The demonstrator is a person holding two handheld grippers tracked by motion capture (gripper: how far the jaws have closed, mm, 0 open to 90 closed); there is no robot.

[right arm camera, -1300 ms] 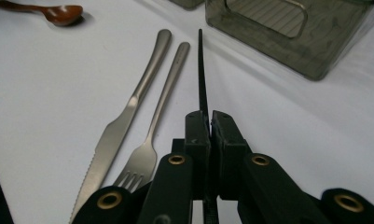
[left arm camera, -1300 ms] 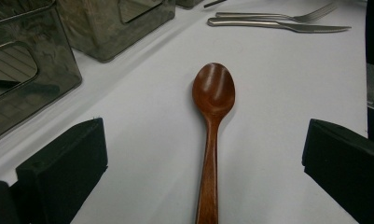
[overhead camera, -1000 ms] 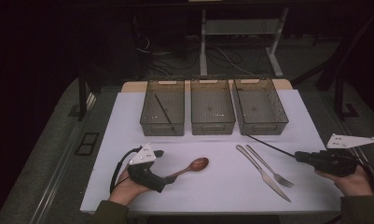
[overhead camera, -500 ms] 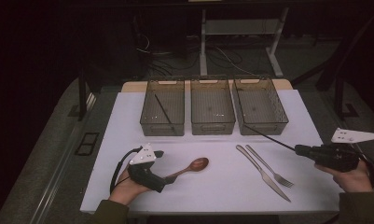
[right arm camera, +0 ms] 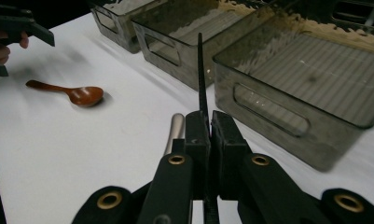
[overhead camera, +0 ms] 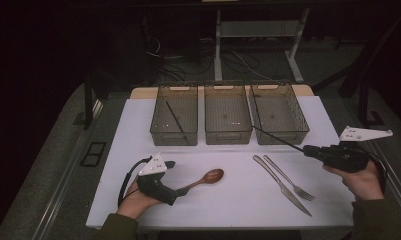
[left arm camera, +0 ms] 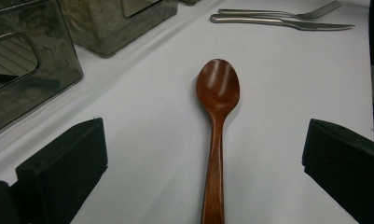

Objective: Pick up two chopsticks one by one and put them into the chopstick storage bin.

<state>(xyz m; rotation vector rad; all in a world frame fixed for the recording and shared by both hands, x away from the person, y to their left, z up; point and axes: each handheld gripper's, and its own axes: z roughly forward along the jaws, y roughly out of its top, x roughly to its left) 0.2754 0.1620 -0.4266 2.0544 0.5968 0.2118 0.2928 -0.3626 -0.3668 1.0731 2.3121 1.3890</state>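
Right gripper (overhead camera: pixel 308 148), at the right edge of the high view, has shifted slightly right and upward in frame since 1 second ago. Its jaws are pressed together on a thin black chopstick (overhead camera: pixel 278 140); in the right gripper view the stick (right arm camera: pixel 201 79) rises straight from between the closed jaws. Its far tip reaches the front wall of the right-hand smoky clear plastic bin (overhead camera: pixel 280 114). Judgement: the chopstick is lifted and in transit, probably to join the second black chopstick (overhead camera: pixel 175 121) lying in the left-hand bin (overhead camera: pixel 174 115).

Left gripper (overhead camera: pixel 170 192), lower left, has not moved. Its jaws stand spread on either side of the handle of the brown wooden spoon (left arm camera: pixel 217 116), not touching it.

Steel knife (overhead camera: pixel 282 185) and steel fork (overhead camera: pixel 289 177) lie side by side, lower right.

Hard to make out:
- spoon handle end, cut off at the bottom of the left gripper view
- chopstick tip against the dark bin wall
- background, too dark to read
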